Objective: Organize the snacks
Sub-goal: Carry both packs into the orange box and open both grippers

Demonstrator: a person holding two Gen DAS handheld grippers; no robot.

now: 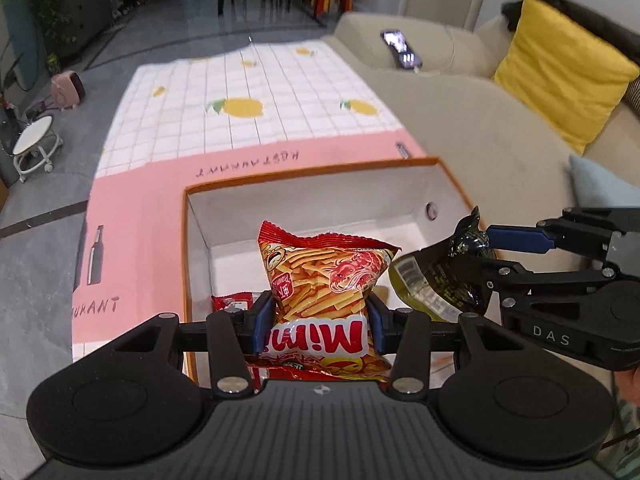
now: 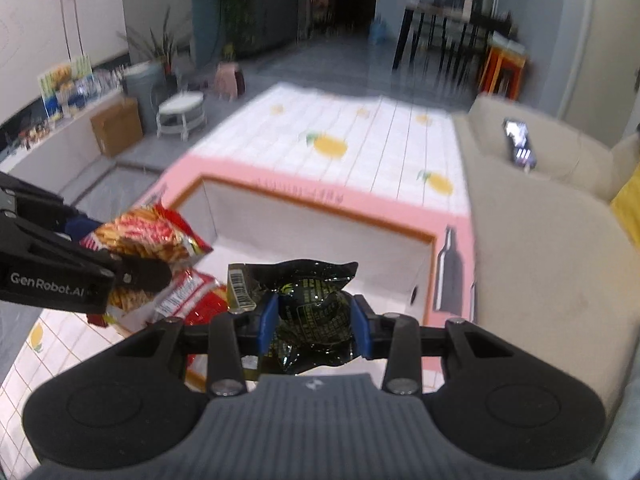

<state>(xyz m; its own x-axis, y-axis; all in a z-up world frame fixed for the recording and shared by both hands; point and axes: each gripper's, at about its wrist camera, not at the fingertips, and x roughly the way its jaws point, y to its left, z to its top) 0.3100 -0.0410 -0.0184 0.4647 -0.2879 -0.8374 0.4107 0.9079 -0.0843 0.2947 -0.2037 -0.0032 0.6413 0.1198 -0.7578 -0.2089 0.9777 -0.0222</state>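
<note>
Orange-rimmed box [image 1: 192,240] on lemon-print tablecloth [image 1: 248,92].

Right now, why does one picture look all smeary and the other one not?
Right wrist view: motion blur smears the lemon tablecloth and chairs; the black snack packet stays fairly sharp. Left wrist view: crisp, the Mimi bag lettering readable, glare on the phone. Both bend edges, fisheye.
</note>
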